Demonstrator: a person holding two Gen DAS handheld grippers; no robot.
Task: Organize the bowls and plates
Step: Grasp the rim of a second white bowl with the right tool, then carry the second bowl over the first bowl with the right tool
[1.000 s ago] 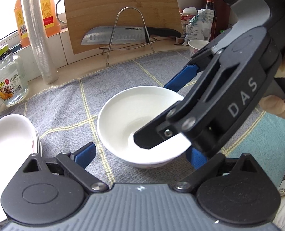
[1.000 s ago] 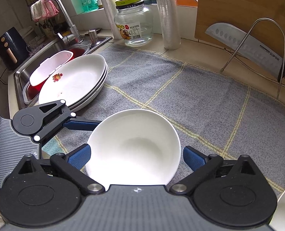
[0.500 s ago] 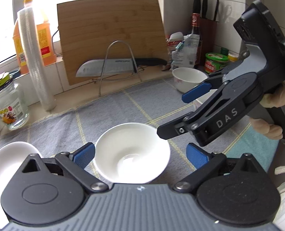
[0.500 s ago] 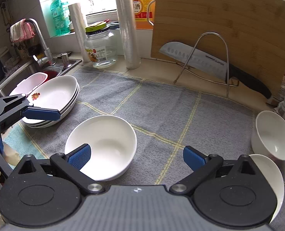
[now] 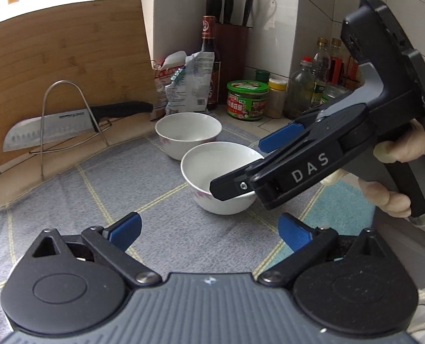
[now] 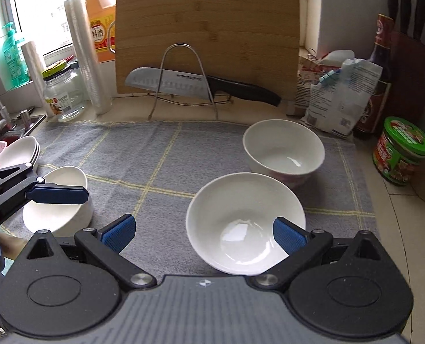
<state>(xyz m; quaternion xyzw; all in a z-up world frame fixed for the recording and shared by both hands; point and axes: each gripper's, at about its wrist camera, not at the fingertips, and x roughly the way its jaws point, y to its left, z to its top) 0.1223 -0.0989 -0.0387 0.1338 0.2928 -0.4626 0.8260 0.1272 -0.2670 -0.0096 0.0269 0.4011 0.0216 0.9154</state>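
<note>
Two small white bowls stand on the grey checked mat [image 6: 155, 154], the near bowl [image 6: 241, 218] [image 5: 212, 166] in front of the far bowl [image 6: 284, 146] [image 5: 188, 129]. My right gripper [image 6: 203, 235] [image 5: 249, 166] is open and hangs over the near bowl. Its right pad sits above the bowl's inside and its left pad stands clear of the rim. My left gripper [image 5: 209, 233] is open over bare mat, short of the near bowl. A wider white bowl [image 6: 60, 215] rests at the left. One of my left gripper's fingers [image 6: 57, 195] crosses in front of it. Stacked plates [image 6: 23, 149] lie beyond.
A bamboo cutting board [image 6: 206, 28] leans on the wall behind a wire rack holding a knife [image 6: 183, 83]. Bags, bottles, a knife block and a green-lidded jar [image 6: 401, 154] crowd the right corner. A glass jar [image 6: 61, 97] and the sink [image 6: 8, 132] are at the left.
Both views have swung right, away from the wide bowl and plates toward the two small bowls. The wide bowl, earlier between the fingers, now sits alone on the mat.
</note>
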